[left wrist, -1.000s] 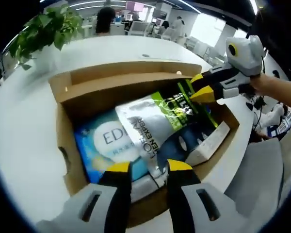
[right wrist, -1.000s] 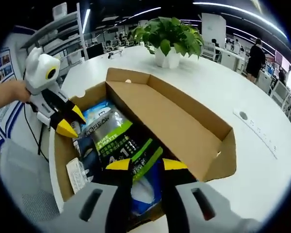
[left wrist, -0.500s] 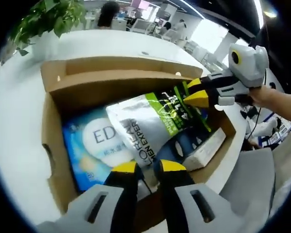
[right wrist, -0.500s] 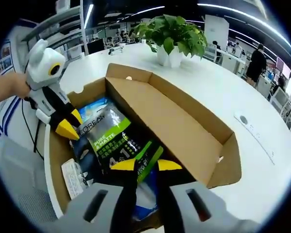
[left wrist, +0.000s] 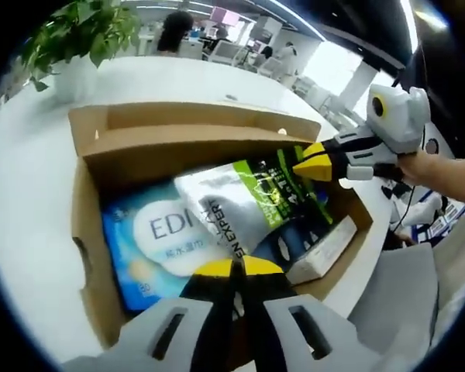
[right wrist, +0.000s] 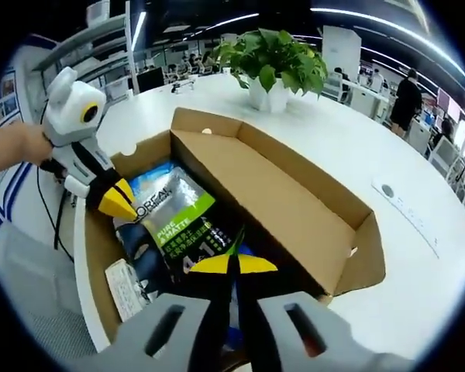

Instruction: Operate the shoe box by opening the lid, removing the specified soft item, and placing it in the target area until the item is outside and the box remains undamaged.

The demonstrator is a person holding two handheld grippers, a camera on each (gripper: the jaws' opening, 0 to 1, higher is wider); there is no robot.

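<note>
An open cardboard shoe box [left wrist: 85, 209] [right wrist: 294, 209] rests on a white round table, its lid standing up along the far side. Inside, a silver and green L'Oreal pouch [left wrist: 232, 201] [right wrist: 182, 225] lies across a blue pack [left wrist: 155, 240]. My left gripper [left wrist: 234, 267] is shut on the pouch's silver end; from the right gripper view it [right wrist: 122, 203] shows at the box's left side. My right gripper [right wrist: 232, 265] is shut on the pouch's green end, and it [left wrist: 310, 164] reaches in from the right in the left gripper view.
A small white carton [left wrist: 322, 248] [right wrist: 128, 287] and a dark pack lie in the box beside the pouch. A potted plant [left wrist: 77, 39] [right wrist: 271, 58] stands on the table [left wrist: 31, 194] [right wrist: 418, 271] beyond the box. A person's hand [left wrist: 442, 167] holds the right gripper. An office lies behind.
Both grippers went from open to shut, each closing on one end of the pouch. The pouch has shifted slightly inside the box.
</note>
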